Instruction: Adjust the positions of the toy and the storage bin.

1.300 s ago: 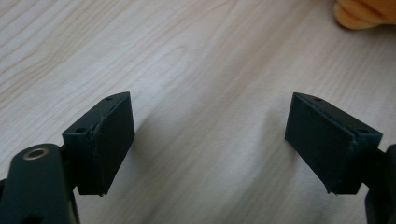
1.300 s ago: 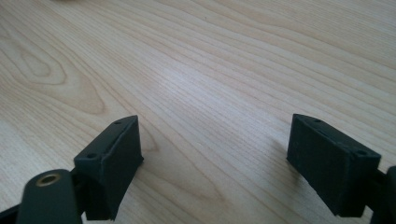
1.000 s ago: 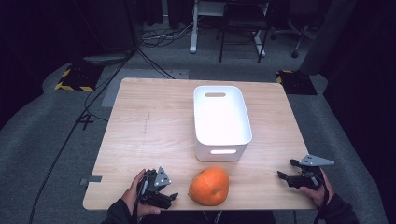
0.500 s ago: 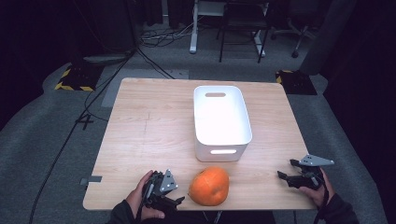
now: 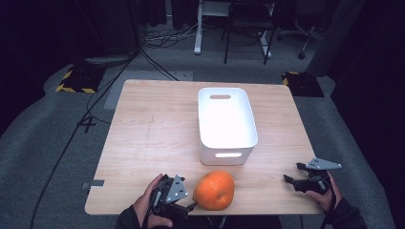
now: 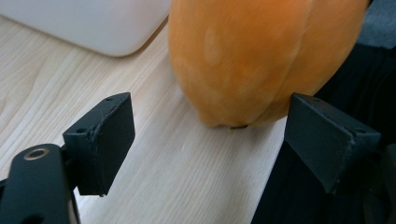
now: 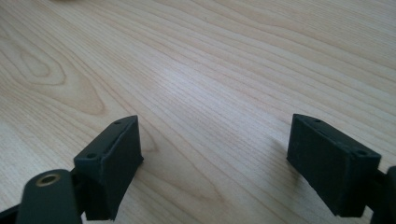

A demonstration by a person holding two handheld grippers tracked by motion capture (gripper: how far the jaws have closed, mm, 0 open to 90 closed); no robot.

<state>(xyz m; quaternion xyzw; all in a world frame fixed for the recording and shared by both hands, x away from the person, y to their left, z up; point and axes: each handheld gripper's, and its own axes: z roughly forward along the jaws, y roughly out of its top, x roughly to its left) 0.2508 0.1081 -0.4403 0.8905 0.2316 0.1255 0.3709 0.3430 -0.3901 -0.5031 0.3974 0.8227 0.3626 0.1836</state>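
An orange pumpkin-like fruit (image 5: 214, 190) lies near the table's front edge, just in front of a white bin (image 5: 226, 124). My left gripper (image 5: 190, 208) sits at the fruit's left side, jaws open and pointing at it. In the left gripper view the fruit (image 6: 261, 56) looms just beyond the two black pads (image 6: 105, 140), which stand apart and do not touch it. My right gripper (image 5: 291, 178) rests at the front right of the table, open, with bare wood between its jaws (image 7: 215, 163).
The white bin is empty and has a slot handle at each end. The wooden table (image 5: 153, 133) has free room on its left half. Beyond it are a dark floor, cables and chair legs.
My left gripper has moved right toward the fruit and lifted a little. The right gripper has stayed still.
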